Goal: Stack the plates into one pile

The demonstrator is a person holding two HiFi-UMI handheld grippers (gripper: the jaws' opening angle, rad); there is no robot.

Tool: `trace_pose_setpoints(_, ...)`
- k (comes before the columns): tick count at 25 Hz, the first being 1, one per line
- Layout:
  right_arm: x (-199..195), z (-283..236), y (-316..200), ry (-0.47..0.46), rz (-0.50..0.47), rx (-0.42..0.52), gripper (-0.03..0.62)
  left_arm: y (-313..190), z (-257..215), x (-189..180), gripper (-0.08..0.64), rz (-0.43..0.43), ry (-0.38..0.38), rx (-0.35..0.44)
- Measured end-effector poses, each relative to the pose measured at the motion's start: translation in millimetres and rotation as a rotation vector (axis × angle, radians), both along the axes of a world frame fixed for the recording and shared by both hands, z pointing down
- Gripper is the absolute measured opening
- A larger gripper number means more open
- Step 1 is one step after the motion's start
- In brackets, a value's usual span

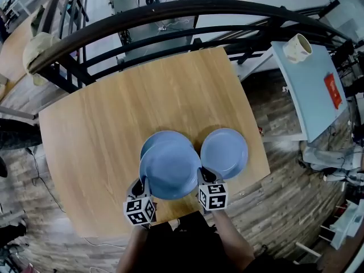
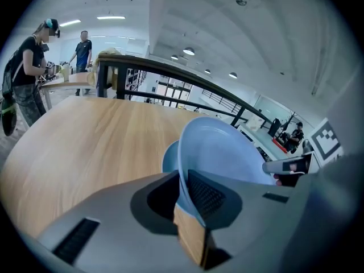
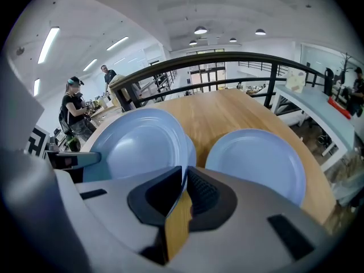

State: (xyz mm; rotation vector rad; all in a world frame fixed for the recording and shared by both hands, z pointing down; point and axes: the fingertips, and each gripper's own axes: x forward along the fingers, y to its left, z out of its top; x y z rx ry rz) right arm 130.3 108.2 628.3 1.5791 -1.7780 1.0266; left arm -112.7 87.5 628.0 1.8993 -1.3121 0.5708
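Observation:
A blue plate [image 1: 169, 168] hangs above the wooden table [image 1: 114, 124], held by its rim from both sides. My left gripper [image 1: 141, 186] is shut on its left rim [image 2: 183, 175]. My right gripper [image 1: 203, 178] is shut on its right rim [image 3: 183, 172]. Under the held plate lies a second blue plate [image 1: 153, 141], mostly hidden, only its far edge [image 2: 169, 155] showing. A third blue plate [image 1: 224, 152] lies flat on the table to the right, also in the right gripper view [image 3: 259, 161].
A black metal railing [image 1: 170, 16] curves behind the table. A light blue side table [image 1: 310, 87] at the right carries a cream mug [image 1: 297, 47] and a red item [image 1: 333, 90]. Two people [image 2: 34, 67] stand beyond the railing. The table's near edge runs just before my grippers.

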Motion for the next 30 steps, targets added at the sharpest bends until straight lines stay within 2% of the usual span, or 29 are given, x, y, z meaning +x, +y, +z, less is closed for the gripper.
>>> trace_pose_setpoints(5, 16.7, 14.2, 8.9, -0.011, 0.006, -0.023, 0.048, 8.5, 17.4, 16.9, 0.06, 0.003, -0.012, -0.033)
trace_pose_setpoints(15, 17.0, 39.9, 12.2, -0.026, -0.012, -0.059, 0.048, 14.4, 44.4, 17.4, 0.063, -0.016, -0.026, -0.085)
trace_pose_setpoints(25, 12.5, 47.8, 3.8, -0.039, -0.026, -0.078, 0.049, 9.5, 58.3, 16.8, 0.075, -0.01, -0.083, -0.111)
trace_pose_setpoints(28, 9.2, 48.7, 5.1, -0.041, -0.036, -0.081, 0.051, 8.6, 60.2, 17.3, 0.129, -0.015, -0.085, -0.119)
trace_pose_setpoints(30, 8.9, 49.9, 4.8, -0.037, -0.036, -0.08, 0.063, 6.9, 61.0, 16.3, 0.135, -0.02, -0.09, -0.118)
